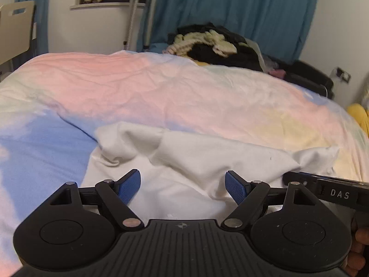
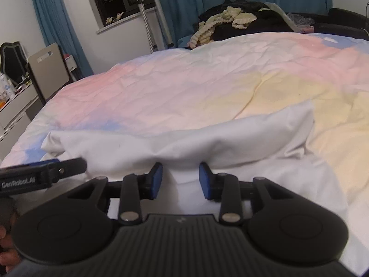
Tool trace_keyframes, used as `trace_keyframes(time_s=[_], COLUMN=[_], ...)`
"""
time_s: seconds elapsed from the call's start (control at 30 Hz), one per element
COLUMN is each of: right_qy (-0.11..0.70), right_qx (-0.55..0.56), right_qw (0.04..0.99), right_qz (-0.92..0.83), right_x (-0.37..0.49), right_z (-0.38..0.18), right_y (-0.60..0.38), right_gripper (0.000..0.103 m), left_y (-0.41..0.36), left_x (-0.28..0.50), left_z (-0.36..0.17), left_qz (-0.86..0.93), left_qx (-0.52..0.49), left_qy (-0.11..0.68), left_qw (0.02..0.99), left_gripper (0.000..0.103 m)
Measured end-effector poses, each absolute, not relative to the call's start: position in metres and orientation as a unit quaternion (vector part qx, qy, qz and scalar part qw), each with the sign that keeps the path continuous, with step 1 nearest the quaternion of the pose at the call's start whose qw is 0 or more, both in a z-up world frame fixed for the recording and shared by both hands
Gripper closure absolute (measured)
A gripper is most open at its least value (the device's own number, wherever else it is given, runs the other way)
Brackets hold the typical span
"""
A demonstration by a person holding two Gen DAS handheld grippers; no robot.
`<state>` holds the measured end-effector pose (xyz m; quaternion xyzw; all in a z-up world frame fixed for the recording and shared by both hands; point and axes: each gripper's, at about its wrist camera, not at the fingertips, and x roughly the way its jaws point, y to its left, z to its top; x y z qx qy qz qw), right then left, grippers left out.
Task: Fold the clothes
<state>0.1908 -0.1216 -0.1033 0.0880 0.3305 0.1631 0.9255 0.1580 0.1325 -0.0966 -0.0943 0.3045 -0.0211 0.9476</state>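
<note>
A white garment [image 1: 184, 159] lies rumpled on the pastel bed cover [image 1: 138, 87], partly folded over itself. My left gripper [image 1: 183, 184] hovers over its near part, jaws wide open, blue pads [image 1: 129, 188] clear of the cloth. In the right wrist view the same white garment [image 2: 207, 138] spreads across the near bed. My right gripper [image 2: 181, 180] stands open above it with a narrower gap, nothing held. The right gripper's body [image 1: 327, 189] shows at the left view's right edge; the left gripper's body [image 2: 41, 173] shows at the right view's left edge.
A heap of dark and cream clothes [image 1: 207, 43] lies at the far end of the bed. Blue curtains [image 1: 230, 11] hang behind. A beige chair [image 2: 48, 69] and a desk with bottles [image 2: 13, 97] stand left of the bed. A hand [image 1: 359, 249] holds the right gripper.
</note>
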Motion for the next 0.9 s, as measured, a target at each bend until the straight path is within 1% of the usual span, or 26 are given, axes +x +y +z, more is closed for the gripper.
trace_keyframes(time_s=[0.17, 0.43, 0.53, 0.9], right_qy=[0.314, 0.286, 0.266, 0.205], right_qx=[0.08, 0.067, 0.065, 0.068], right_qw=[0.933, 0.944, 0.949, 0.963], right_qz=[0.157, 0.148, 0.153, 0.161], right_x=[0.194, 0.196, 0.179, 0.082], right_z=[-0.104, -0.103, -0.086, -0.033], right_y=[-0.122, -0.124, -0.125, -0.137], right_gripper=[0.067, 0.065, 0.065, 0.065], left_y=[0.137, 0.134, 0.131, 0.12], left_x=[0.163, 0.149, 0.133, 0.036], left_z=[-0.104, -0.094, -0.081, -0.029], left_qz=[-0.027, -0.02, -0.019, -0.033], left_qx=[-0.106, -0.107, -0.108, -0.068], left_qy=[0.296, 0.283, 0.266, 0.202], left_qw=[0.949, 0.953, 0.958, 0.976], left_gripper=[0.02, 0.02, 0.019, 0.017])
